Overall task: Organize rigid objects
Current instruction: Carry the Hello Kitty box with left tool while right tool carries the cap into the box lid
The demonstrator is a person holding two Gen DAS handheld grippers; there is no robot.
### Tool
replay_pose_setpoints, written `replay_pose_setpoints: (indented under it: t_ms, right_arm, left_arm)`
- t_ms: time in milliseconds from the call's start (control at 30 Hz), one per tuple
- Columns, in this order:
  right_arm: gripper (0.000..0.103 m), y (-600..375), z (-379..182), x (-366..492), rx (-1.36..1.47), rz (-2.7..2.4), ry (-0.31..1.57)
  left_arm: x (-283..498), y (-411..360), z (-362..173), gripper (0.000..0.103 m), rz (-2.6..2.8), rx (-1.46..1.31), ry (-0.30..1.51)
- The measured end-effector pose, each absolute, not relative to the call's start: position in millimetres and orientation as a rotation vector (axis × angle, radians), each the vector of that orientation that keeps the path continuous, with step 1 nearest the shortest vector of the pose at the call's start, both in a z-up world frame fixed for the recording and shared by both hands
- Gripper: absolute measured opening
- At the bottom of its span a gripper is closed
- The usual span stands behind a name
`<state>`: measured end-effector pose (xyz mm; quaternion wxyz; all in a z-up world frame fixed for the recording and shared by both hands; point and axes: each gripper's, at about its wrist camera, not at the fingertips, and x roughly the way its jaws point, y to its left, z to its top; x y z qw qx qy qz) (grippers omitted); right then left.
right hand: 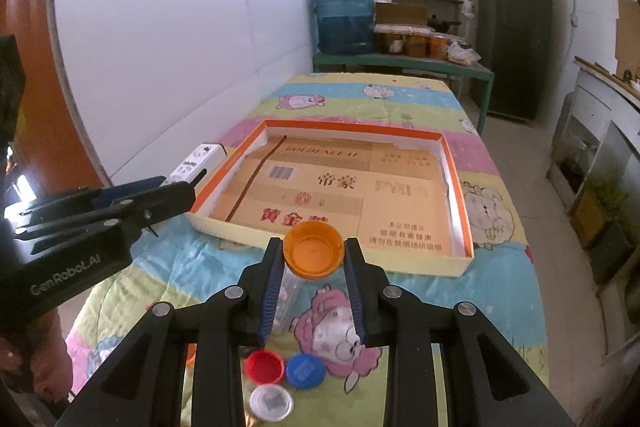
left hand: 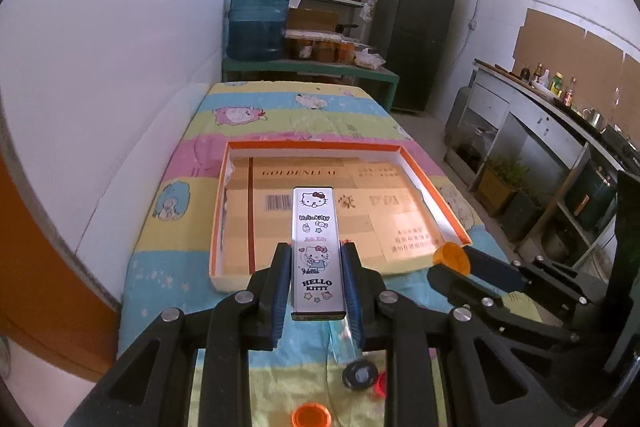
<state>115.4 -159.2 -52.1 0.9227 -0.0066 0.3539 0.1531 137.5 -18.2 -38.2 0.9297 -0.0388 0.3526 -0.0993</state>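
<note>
Left wrist view alone shows the left gripper, fingers clamped on the Hello Kitty case, tray at twelve o'clock. Right wrist view alone shows the right gripper fingers pinching the orange cap, with red cap and blue cap at six.

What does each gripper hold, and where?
Left gripper: Hello Kitty box, fingers on its long sides. Right gripper: orange cap, by opposite rim edges.

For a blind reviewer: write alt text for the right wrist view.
The right gripper holds an orange cap between its fingers, in front of a shallow orange-rimmed box on a cartoon-print cloth. Red, blue and clear caps lie below; at left, the left gripper carries a white case.
</note>
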Motion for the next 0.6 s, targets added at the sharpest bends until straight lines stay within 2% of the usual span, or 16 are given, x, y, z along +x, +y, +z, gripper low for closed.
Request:
replay_pose_setpoints:
  t_ms: [600]
  right_arm:
    - [0.031, -171, -60, 197, 0.015, 0.301, 0.752]
  left_arm:
    - [212, -17, -46, 0.026, -0.153, -0.121, 0.746]
